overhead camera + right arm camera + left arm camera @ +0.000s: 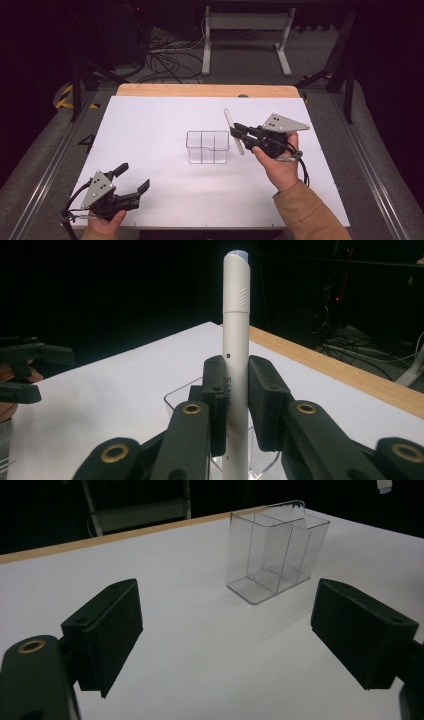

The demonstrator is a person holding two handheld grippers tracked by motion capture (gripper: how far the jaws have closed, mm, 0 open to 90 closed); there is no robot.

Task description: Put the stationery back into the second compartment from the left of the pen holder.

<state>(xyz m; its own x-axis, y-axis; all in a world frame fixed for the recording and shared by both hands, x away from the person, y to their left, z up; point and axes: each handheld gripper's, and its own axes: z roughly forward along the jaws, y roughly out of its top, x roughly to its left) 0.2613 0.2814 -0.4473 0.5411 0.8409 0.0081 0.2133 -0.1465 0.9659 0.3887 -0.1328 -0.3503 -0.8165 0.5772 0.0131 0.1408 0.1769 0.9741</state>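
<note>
High view is showing my right gripper (239, 134) clamping a white marker (233, 131) near its middle, just beside the right edge of the clear divided organizer (207, 147) that is standing near the centre of the white table (150, 130). The marker is leaning, its upper end pointing toward the far side of the table and its lower end hanging close to the organizer's right wall; I cannot tell whether it is touching the wall. My right hand (278, 165) is coming in from the lower right in an orange-brown sleeve (310, 212).

In the right gripper view, my jaws are pressing on the marker (235, 340) from both sides, and it is standing upright between them with its capped tip above; the organizer's rim (175, 395) is lying directly beneath.

My left gripper (134, 184) is resting at the near left corner of the table, well apart from the organizer, its jaws standing wide with nothing between them. In the left gripper view, the organizer (275, 550) is sitting ahead, upright, its compartments empty.
</note>
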